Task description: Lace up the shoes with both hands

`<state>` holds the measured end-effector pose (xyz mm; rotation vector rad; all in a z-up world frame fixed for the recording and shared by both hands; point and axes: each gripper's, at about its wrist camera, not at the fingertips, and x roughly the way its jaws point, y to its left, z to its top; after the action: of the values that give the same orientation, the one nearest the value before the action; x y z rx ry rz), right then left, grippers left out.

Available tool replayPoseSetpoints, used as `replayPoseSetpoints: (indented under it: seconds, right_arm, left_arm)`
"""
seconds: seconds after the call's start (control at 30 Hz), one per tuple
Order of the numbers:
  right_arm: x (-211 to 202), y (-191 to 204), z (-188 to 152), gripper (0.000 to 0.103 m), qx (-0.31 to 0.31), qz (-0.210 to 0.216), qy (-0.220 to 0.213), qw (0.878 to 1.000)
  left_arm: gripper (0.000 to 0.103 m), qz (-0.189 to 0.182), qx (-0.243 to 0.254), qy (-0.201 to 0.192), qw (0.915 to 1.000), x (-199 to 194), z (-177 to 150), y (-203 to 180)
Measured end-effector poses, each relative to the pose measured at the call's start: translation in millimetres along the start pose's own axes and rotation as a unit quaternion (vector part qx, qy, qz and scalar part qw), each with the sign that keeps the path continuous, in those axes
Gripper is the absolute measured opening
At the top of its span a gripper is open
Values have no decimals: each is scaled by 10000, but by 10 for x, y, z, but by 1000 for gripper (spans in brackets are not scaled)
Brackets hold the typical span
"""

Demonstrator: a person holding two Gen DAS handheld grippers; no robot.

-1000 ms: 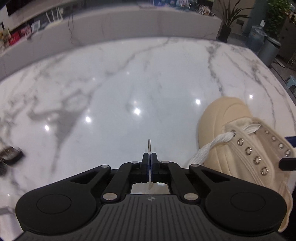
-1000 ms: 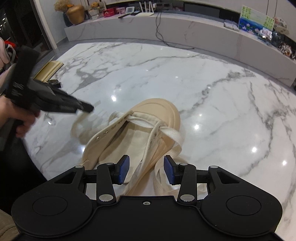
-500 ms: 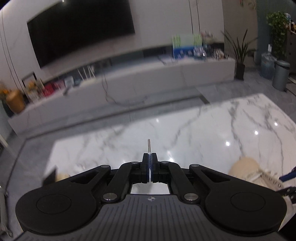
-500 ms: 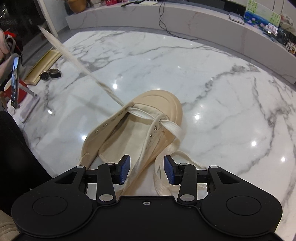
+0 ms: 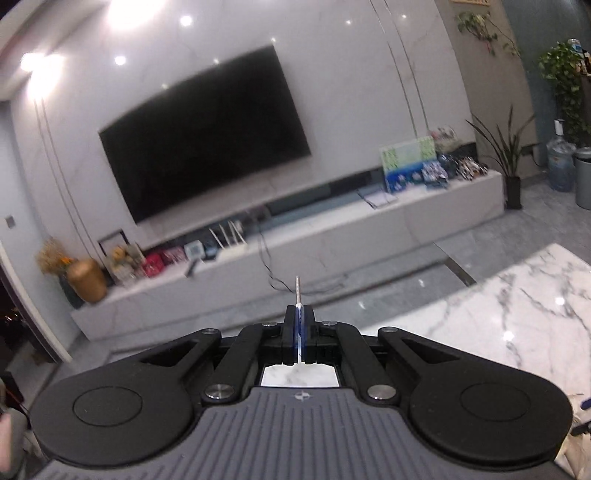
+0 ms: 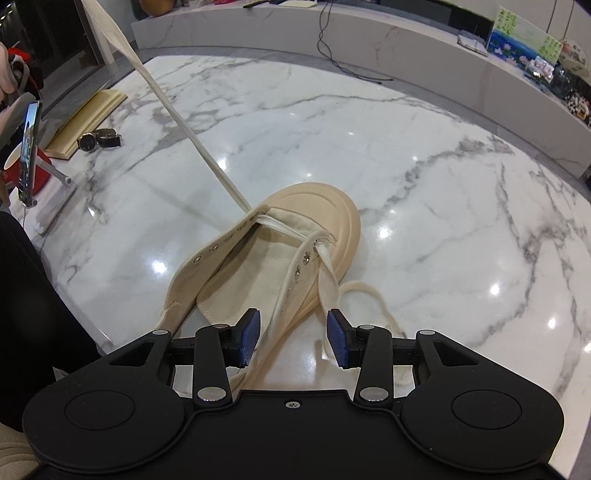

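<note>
While pinched in the left gripper (image 5: 299, 325) — lace (image 6: 192, 136) taut from shoe (image 6: 280, 258).

Left wrist view: sat behind the closed left gripper (image 5: 299, 328), raised, aimed shallowly across the room at the TV (image 5: 207, 133) and the low console (image 5: 332, 236); only a corner of the marble table (image 5: 517, 317) at lower right.
Right wrist view: sat behind the right gripper (image 6: 293, 339), pitched steeply down, close above the shoe (image 6: 280, 258) on the table (image 6: 443, 184).
Range: left far, right near.
Overlap: table surface, console (image 6: 406, 37), blue-green picture (image 5: 406, 162) (image 6: 524, 33).
</note>
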<state>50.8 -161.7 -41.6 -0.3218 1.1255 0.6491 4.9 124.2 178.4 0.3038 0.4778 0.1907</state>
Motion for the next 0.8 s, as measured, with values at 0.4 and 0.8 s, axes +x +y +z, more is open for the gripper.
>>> replayPoseSetpoints:
  seconds: [0.4,0.8]
  right_arm:
    - [-46,-89,32,39,127,153,-180,9996]
    - [-16,-160,140,39,-144,436,-106,9989]
  left_arm:
    - [1,442,306,-474,9974,-99,215,-15]
    - [1,-1964,1888,200,9620,322,-391,-1202]
